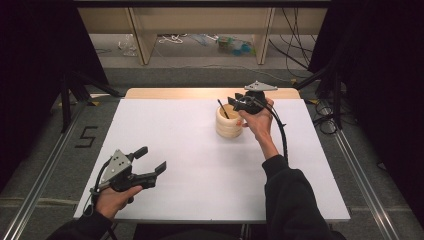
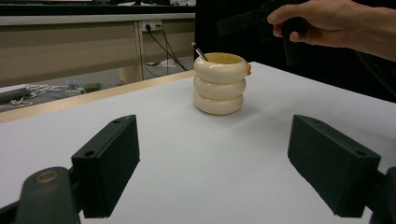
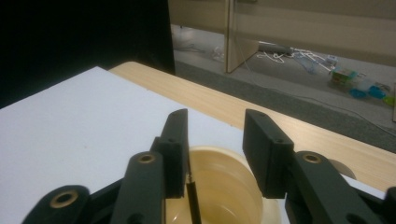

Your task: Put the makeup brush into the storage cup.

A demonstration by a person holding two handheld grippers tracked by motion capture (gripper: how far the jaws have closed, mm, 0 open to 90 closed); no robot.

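While right gripper [image 1: 240, 103] hovers over cream holder [image 1: 229, 123], fingers apart; left gripper [image 1: 151, 159] well apart, fingers spread.

We see two black grippers: the left gripper [image 1: 151, 159] carries a grey three-cornered plate with dark holes, as does the right gripper [image 1: 239, 103]. Each trails a black cable. Jaws are flat black blocks on arms with brass-ringed pivots. Both sleeves [image 1: 292, 197] are black.
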